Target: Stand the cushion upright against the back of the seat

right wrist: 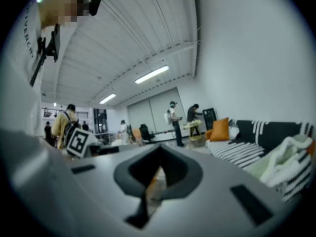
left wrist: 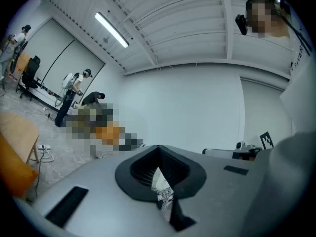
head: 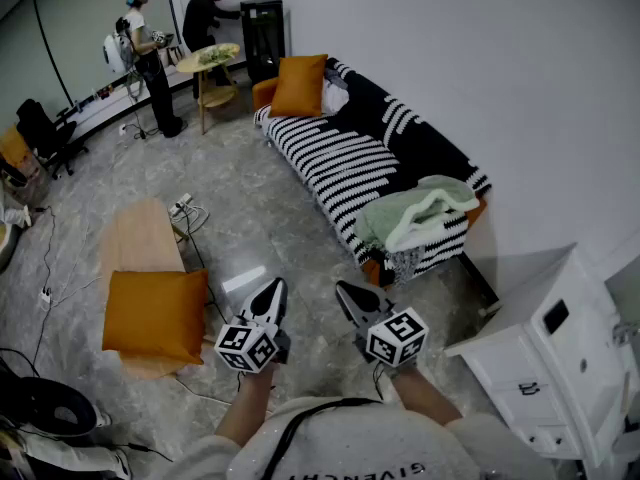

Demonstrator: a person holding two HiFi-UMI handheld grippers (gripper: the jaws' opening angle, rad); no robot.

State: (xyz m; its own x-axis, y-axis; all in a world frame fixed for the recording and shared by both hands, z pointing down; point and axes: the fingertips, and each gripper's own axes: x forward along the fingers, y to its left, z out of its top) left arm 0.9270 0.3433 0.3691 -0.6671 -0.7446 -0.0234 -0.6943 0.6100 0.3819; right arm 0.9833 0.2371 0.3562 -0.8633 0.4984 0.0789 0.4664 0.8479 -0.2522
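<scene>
An orange cushion (head: 155,313) lies flat on a low wooden table (head: 140,236) to my left; the left gripper view catches its edge (left wrist: 12,174). A second orange cushion (head: 300,86) stands upright at the far end of the black-and-white striped sofa (head: 340,163), and shows in the right gripper view too (right wrist: 220,129). My left gripper (head: 272,288) and right gripper (head: 346,291) hover side by side over the floor, between table and sofa. Both are shut and hold nothing; the jaws meet in the left gripper view (left wrist: 160,181) and the right gripper view (right wrist: 154,181).
A green-and-white blanket (head: 415,216) is heaped on the sofa's near end. A white cabinet (head: 555,368) stands at the right by the wall. Cables and a power strip (head: 182,206) lie on the floor. Two people stand by a round table (head: 208,60) at the back.
</scene>
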